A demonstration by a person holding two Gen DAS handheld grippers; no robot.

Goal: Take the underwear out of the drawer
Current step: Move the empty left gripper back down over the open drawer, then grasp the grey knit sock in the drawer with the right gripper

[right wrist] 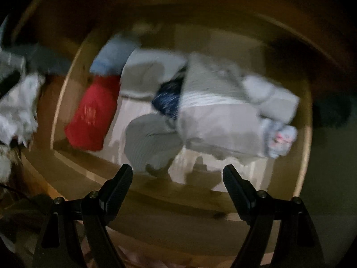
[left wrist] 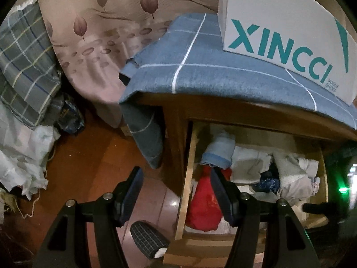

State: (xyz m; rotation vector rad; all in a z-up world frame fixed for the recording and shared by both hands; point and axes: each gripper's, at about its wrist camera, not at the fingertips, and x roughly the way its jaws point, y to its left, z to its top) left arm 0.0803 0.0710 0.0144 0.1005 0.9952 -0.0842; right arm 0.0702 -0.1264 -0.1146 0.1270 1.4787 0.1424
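The wooden drawer (left wrist: 186, 178) stands pulled open and holds folded underwear and clothes: a red piece (left wrist: 204, 203) at the left, a light blue roll (left wrist: 219, 150), grey-white pieces (left wrist: 247, 165) and a dark blue patterned piece (left wrist: 267, 182). My left gripper (left wrist: 176, 174) is open and empty, above the drawer's left wall. In the blurred right wrist view the drawer (right wrist: 304, 147) fills the frame with the red piece (right wrist: 91, 114), a grey piece (right wrist: 151, 140) and a large grey-white piece (right wrist: 214, 120). My right gripper (right wrist: 177, 172) is open and empty, above the drawer's front edge.
A white XINCCI shoe box (left wrist: 279, 33) sits on a blue checked cloth (left wrist: 200, 67) on top of the cabinet. A leaf-print bed cover (left wrist: 93, 33) and piled fabric (left wrist: 22, 67) lie to the left. A dark slipper (left wrist: 147, 239) lies on the reddish wood floor (left wrist: 93, 160).
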